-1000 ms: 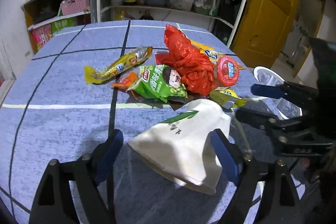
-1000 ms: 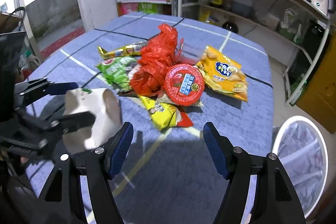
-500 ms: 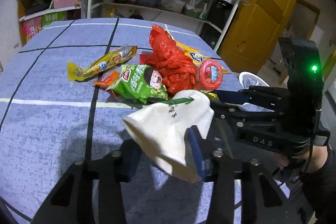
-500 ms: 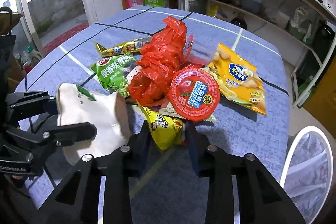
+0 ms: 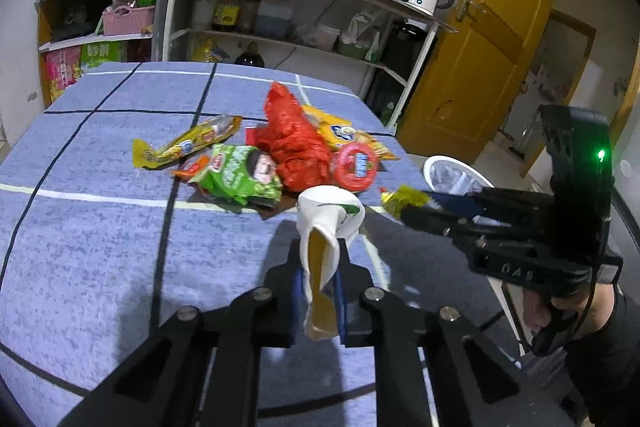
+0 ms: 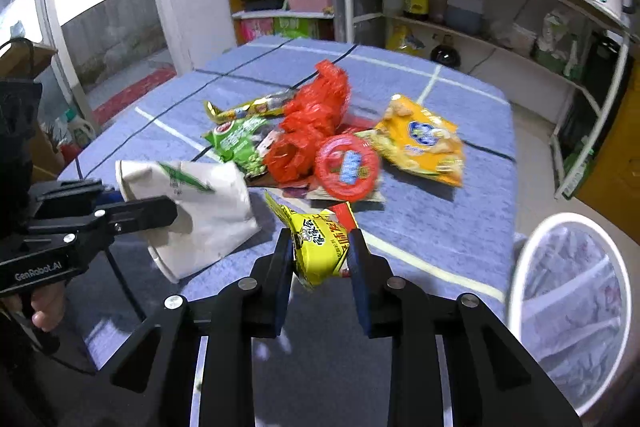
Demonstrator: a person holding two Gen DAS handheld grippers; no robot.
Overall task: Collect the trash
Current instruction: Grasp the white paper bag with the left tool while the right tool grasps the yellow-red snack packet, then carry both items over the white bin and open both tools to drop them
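Note:
My left gripper (image 5: pixel 318 291) is shut on a crushed white paper cup (image 5: pixel 326 227) and holds it above the blue tablecloth (image 5: pixel 100 247); the cup also shows in the right wrist view (image 6: pixel 200 211). My right gripper (image 6: pixel 320 259) is shut on a yellow snack packet (image 6: pixel 318 247), lifted off the cloth; the packet also shows in the left wrist view (image 5: pixel 402 199). On the table lie a red plastic bag (image 6: pixel 316 119), a red round lid (image 6: pixel 346 167), a green wrapper (image 6: pixel 240 143), a yellow chip bag (image 6: pixel 420 143) and a long yellow wrapper (image 6: pixel 248 109).
A white-rimmed bin with a clear liner (image 6: pixel 568 303) stands off the table's right edge and also shows in the left wrist view (image 5: pixel 452 175). Kitchen shelves (image 5: pixel 280 27) stand behind the table. A yellow door (image 5: pixel 480 39) is at the right.
Both grippers have closed: the left on the white cup, the right on the yellow packet. Both items have been lifted off the cloth.

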